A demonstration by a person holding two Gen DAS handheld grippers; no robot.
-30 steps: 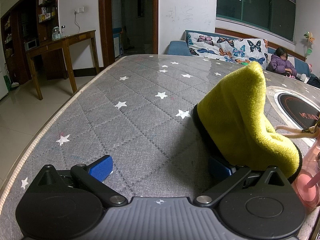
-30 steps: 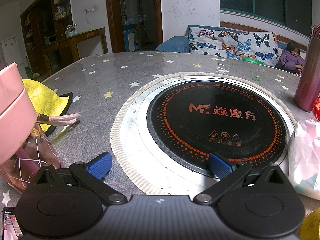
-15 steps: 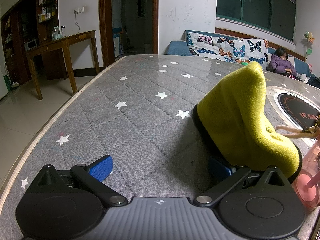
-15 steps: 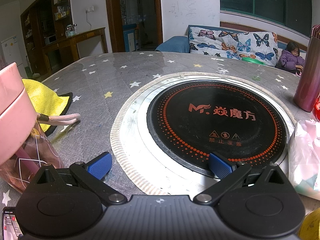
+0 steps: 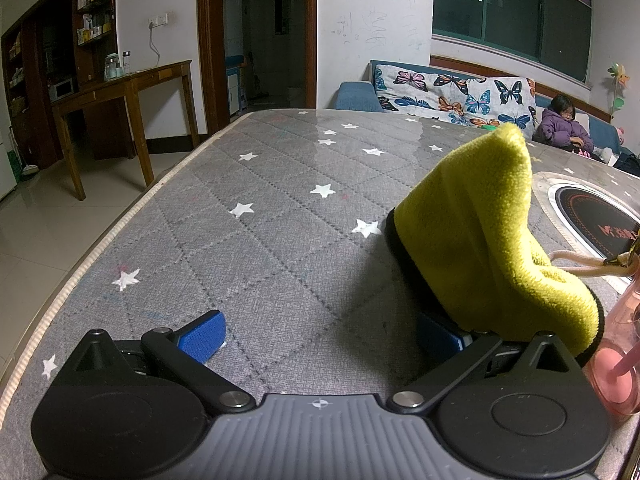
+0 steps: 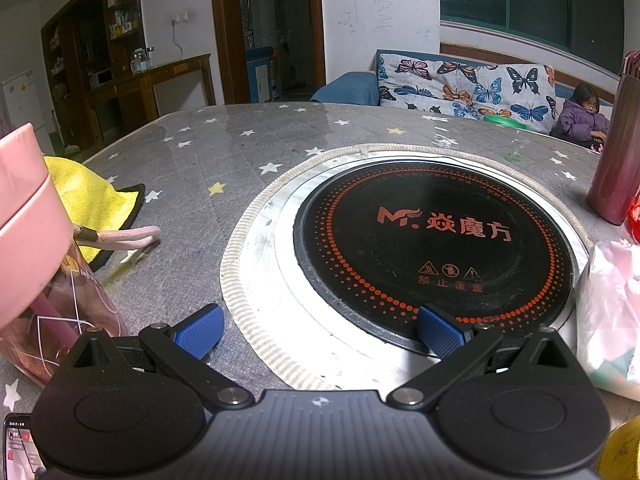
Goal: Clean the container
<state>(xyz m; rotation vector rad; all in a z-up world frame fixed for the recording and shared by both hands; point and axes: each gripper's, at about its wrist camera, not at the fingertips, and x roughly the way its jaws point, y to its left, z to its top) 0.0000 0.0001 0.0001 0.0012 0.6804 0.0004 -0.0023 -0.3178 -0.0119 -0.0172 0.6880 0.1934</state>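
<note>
Left wrist view: the left claw (image 5: 320,336) is hovering wide open and empty over the star-patterned counter (image 5: 260,240), a yellow cloth (image 5: 492,240) draping over its right fingertip and a pink container (image 5: 620,352) standing just right of it. Right wrist view: the right claw (image 6: 320,330) is gaping wide and empty before the induction cooktop (image 6: 432,248), the pink container (image 6: 36,248) sitting close at its left.
</note>
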